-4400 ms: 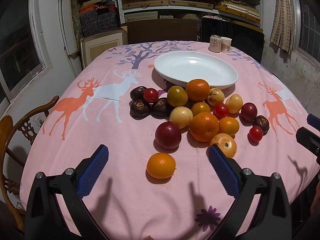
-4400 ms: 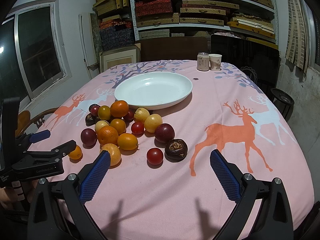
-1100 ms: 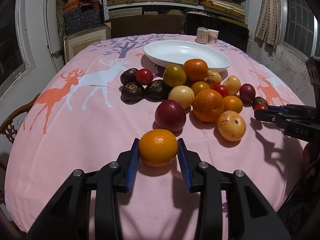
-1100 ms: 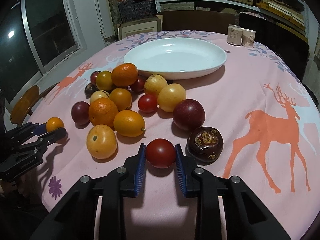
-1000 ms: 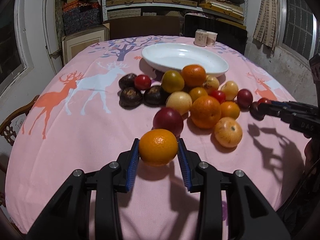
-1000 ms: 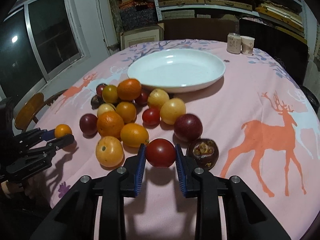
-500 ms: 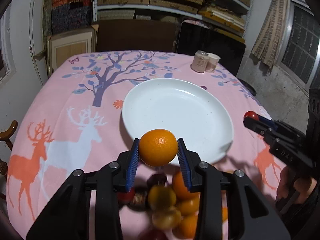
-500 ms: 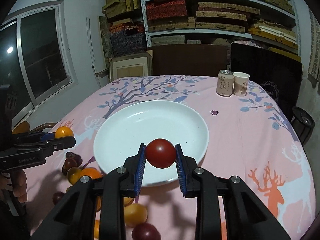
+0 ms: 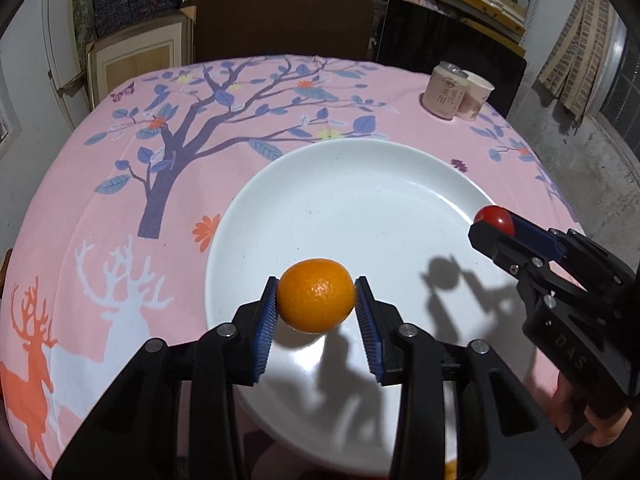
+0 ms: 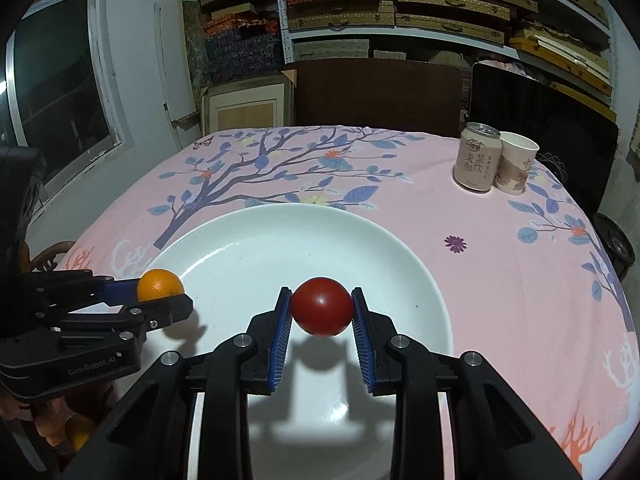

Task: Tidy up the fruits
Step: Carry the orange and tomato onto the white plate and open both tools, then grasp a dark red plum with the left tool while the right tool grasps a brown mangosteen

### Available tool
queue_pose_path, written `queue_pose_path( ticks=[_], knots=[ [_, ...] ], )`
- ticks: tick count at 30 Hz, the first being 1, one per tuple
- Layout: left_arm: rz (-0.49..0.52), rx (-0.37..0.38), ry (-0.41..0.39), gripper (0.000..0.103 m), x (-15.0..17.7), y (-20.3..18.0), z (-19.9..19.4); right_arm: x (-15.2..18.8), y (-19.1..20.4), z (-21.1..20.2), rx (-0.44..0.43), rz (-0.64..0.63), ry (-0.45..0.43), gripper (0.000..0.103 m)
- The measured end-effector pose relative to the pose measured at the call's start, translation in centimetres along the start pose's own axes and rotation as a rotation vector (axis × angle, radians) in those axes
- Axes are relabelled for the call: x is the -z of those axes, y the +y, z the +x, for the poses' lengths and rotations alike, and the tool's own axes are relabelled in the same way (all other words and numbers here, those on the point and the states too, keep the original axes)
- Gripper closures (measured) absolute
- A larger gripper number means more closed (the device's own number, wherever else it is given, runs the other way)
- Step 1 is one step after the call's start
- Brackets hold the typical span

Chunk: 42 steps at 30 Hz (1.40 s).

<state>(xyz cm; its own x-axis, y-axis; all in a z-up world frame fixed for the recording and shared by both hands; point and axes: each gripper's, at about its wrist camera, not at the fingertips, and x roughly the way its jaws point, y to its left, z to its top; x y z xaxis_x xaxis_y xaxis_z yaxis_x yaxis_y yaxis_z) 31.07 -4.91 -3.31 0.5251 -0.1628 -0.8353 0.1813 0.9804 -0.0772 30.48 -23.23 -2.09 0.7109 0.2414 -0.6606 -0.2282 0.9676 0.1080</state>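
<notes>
Now both over the white plate [image 9: 360,184] [image 10: 248,248]. Left claw [image 9: 316,308] [image 10: 168,300] clamped on an orange [image 9: 316,300] [image 10: 160,285], blue pads [image 9: 267,320] pressed to either side, fruit held clear above the near-left part of the plate with a shadow under it. Right claw [image 10: 322,312] [image 9: 496,224] closed around a red tomato [image 10: 322,306] [image 9: 494,218], pads [image 10: 280,332] tight against its flanks, hanging above the plate's near-right part, shadow falling on the white surface below. Seen from the left wrist, tomato at the plate's right rim; seen from the right wrist, orange at the plate's left rim. Nothing lying in the plate itself. Plate resting on the table [image 9: 120,200] [image 10: 500,280], covered by a pink cloth printed with a blue tree and deer. Far right on the table, a drink can [image 9: 444,94] [image 10: 478,158] touching a paper cup [image 9: 476,96] [image 10: 516,162]. Behind, shelves [image 10: 400,4] stacked with boxes. Bits of orange fruit just visible at the lower edge in both views, too cut off to count.
</notes>
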Motion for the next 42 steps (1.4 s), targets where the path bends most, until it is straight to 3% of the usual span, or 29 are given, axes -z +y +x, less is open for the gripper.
queue_pose_path(
  ticks=[1,3,11,14,20,26,31,32,34,35,39,42],
  knots=[
    [-0.021,-0.003,0.000,0.048,-0.3,0.4,0.1,-0.2,0.1,0.2,-0.003,-0.012,0.000,0.056],
    [-0.043,-0.012,-0.026,0.041,-0.6,1.0,-0.6,-0.4,0.6,-0.1,0.035,-0.041,-0.031,0.045],
    [-0.066,0.040,-0.106,0.040,2.5,2.2,-6.7,1.6,-0.1,-6.1,0.020,-0.003,-0.100,0.044],
    [-0.043,0.069,-0.142,0.033,6.0,2.5,-10.3,3.8,-0.1,-9.1,0.033,-0.002,-0.102,0.041],
    [0.091,0.047,-0.168,0.032,15.0,2.1,-15.1,10.6,0.1,-13.9,0.061,0.000,-0.099,0.038],
    [0.190,-0.005,-0.086,0.032,22.3,1.3,-14.1,16.3,0.0,-15.6,0.024,0.066,-0.059,0.038],
    [0.190,-0.019,-0.042,0.032,22.7,1.0,-11.7,17.7,-0.1,-16.0,0.032,0.086,-0.047,0.038],
    [0.195,-0.020,-0.038,0.033,22.6,0.8,-11.3,17.7,-0.1,-16.1,0.041,0.080,-0.050,0.038],
    [0.203,-0.017,-0.026,0.061,22.3,0.5,-10.4,18.1,-0.2,-16.3,0.044,0.080,-0.049,0.038],
    [0.196,-0.012,-0.059,0.064,22.4,0.5,-10.7,18.2,-0.3,-16.4,0.043,0.083,-0.049,0.038],
    [0.184,0.013,-0.154,0.064,22.8,0.7,-12.0,19.0,-0.8,-16.1,0.005,0.087,-0.011,0.038],
    [0.166,0.021,-0.164,0.064,22.8,1.0,-12.2,19.0,-0.3,-15.8,-0.014,0.063,0.007,0.038]
  ],
)
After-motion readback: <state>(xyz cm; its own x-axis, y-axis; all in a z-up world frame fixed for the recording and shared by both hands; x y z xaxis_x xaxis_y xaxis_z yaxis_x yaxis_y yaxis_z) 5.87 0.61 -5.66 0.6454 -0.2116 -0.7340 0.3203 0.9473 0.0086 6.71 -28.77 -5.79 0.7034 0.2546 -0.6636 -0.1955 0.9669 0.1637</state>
